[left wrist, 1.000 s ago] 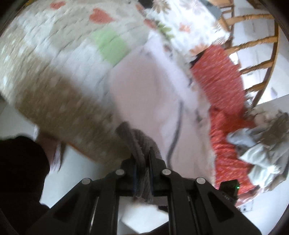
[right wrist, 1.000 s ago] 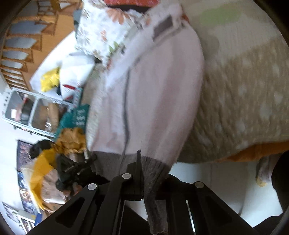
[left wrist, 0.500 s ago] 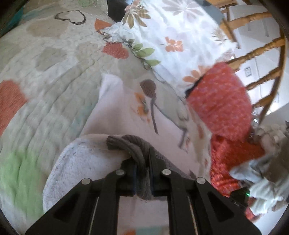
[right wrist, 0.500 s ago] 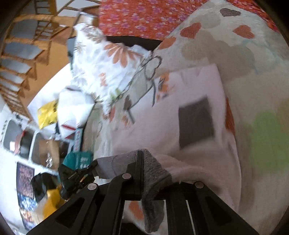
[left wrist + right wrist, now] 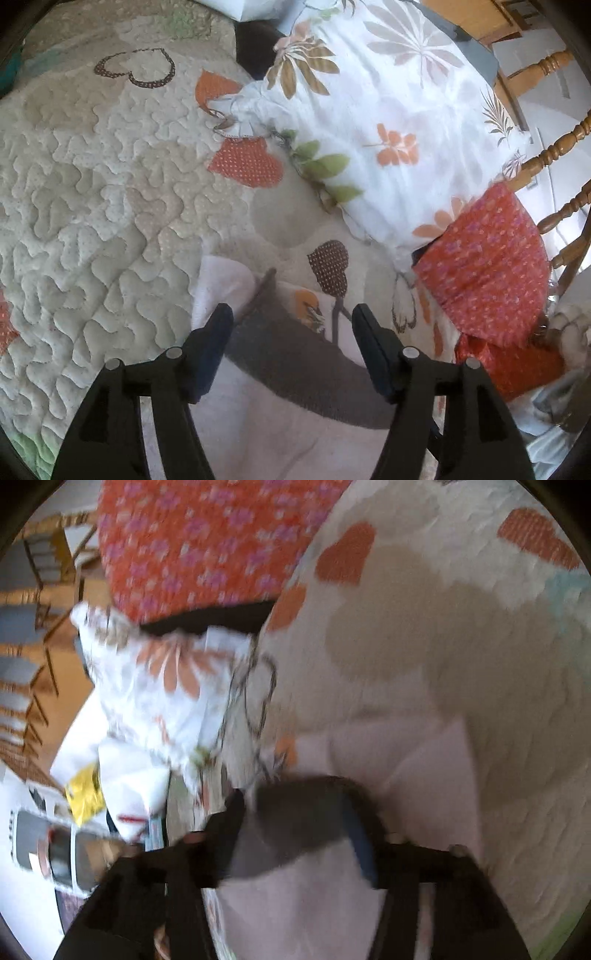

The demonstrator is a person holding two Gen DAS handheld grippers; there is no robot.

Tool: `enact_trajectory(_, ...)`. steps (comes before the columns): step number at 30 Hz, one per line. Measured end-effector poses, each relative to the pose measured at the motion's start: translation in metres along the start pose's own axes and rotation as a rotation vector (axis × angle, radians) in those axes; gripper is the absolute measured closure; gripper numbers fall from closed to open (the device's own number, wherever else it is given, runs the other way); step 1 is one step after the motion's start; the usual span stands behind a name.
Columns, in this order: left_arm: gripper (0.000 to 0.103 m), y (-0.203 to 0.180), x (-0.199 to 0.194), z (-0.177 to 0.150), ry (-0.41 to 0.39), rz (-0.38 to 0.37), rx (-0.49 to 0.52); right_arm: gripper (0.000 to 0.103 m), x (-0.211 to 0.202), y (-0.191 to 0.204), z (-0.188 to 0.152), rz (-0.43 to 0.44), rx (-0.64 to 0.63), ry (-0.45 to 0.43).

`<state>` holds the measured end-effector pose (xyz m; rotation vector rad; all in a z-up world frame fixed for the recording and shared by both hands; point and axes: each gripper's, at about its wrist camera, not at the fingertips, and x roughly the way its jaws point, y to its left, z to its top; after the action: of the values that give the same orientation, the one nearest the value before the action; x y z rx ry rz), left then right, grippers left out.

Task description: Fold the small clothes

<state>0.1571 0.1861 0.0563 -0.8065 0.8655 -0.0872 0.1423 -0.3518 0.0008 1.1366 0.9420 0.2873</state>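
Between spread jaws, garment's grey hem [image 5: 295,354] on quilt [image 5: 92,177].

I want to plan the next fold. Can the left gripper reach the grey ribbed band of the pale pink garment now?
Probably yes: the left gripper is open, and the grey ribbed band of the pale pink garment lies uncovered between its fingers.

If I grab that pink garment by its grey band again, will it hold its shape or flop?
Probably flop: the pink garment lies folded flat on the quilt, its grey band curving softly. It looks fleecy, so likely light and not slippery. Both the left gripper and right gripper are open over it.
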Motion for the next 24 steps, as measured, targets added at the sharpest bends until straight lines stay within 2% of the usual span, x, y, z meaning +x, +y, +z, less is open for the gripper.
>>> enact_trajectory(7,0.036,0.0,-0.024,-0.004,-0.009,0.144,0.138,0.037,-0.013,0.009,0.003,-0.054,-0.069,-0.005)
enact_trajectory(11,0.035,0.023,-0.04,-0.015,0.01,0.199,0.16,0.037,-0.033,0.02,-0.011,-0.167,-0.185,-0.007)
enact_trajectory(13,0.03,0.037,-0.047,-0.024,0.031,0.227,0.169,0.037,-0.043,0.014,-0.018,-0.211,-0.204,0.0)
enact_trajectory(16,0.03,0.06,-0.054,-0.039,0.088,0.263,0.176,0.035,-0.057,-0.003,-0.032,-0.282,-0.212,-0.002)
enact_trajectory(18,0.03,0.073,-0.055,-0.049,0.131,0.268,0.17,0.035,-0.062,-0.018,-0.042,-0.319,-0.208,0.015)
enact_trajectory(20,0.03,0.081,-0.055,-0.06,0.179,0.233,0.164,0.035,-0.064,-0.031,-0.052,-0.323,-0.197,0.049)
enact_trajectory(22,0.021,0.078,-0.054,-0.071,0.189,0.212,0.205,0.035,-0.064,-0.038,-0.062,-0.277,-0.194,0.078)
enact_trajectory(24,0.019,0.068,-0.051,-0.08,0.202,0.193,0.255,0.035,-0.06,-0.033,-0.071,-0.232,-0.216,0.098)
